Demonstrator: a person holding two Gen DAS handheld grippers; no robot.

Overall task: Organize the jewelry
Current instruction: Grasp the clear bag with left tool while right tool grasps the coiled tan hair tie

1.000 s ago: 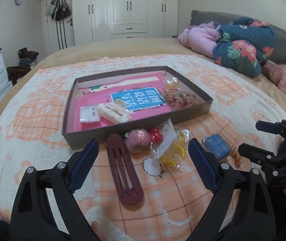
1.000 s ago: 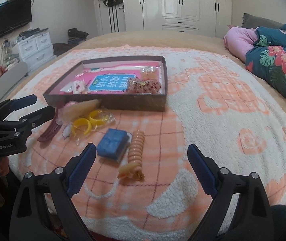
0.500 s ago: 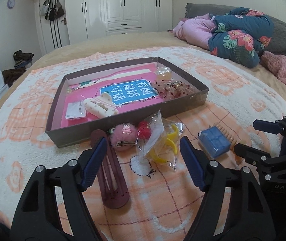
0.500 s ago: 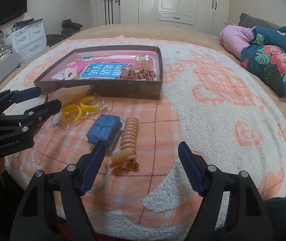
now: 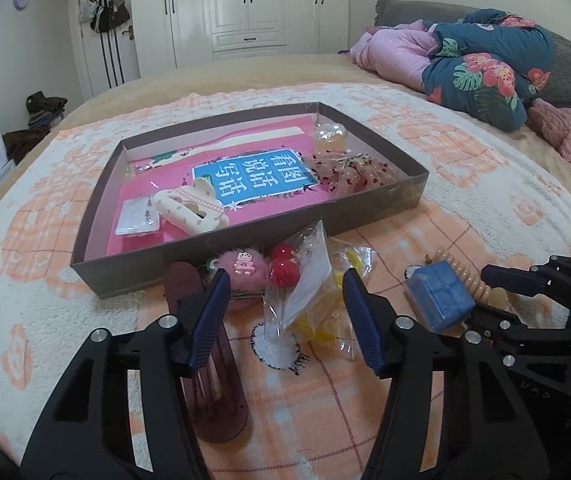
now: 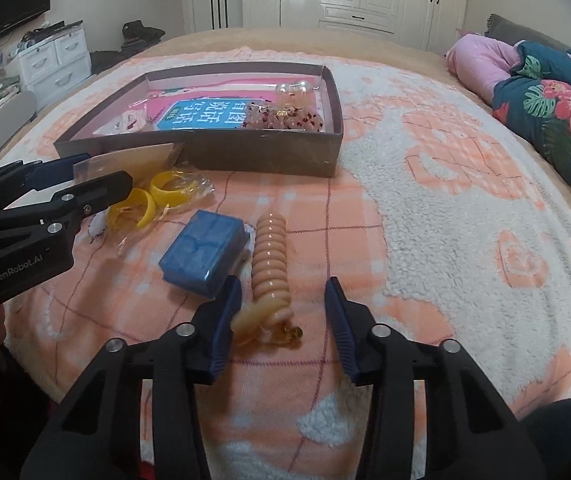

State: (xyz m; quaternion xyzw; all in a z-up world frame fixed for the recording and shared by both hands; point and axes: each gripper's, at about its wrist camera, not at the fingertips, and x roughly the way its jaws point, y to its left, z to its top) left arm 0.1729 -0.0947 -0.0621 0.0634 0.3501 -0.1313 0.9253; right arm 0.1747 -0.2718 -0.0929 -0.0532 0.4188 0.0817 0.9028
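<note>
Your left gripper (image 5: pixel 285 312) hangs low over the bed's blanket (image 5: pixel 465 168) with its fingers spread and nothing between them; they frame the clear bag of yellow bangles (image 5: pixel 317 304), which lies on the blanket in front of the tray. A dark red hair clip (image 5: pixel 209 364) lies flat under the left finger, and a pink pompom tie (image 5: pixel 243 266) and red balls (image 5: pixel 284 267) sit right against the tray's near wall.

Your right gripper (image 6: pixel 283 312) also has its fingers spread, one on each side of the near end of the peach ribbed hair claw (image 6: pixel 271 260), without touching it as far as you can see. The blue box (image 6: pixel 203 250) lies just beside the claw on its left.

The shallow brown tray (image 5: pixel 245 240) rests on the blanket beyond all this. Inside it lie a cream hair clip (image 5: pixel 191 210) and an earring card (image 5: pixel 138 222) at the left, and a glittery clear clip (image 5: pixel 349 170) at the right
</note>
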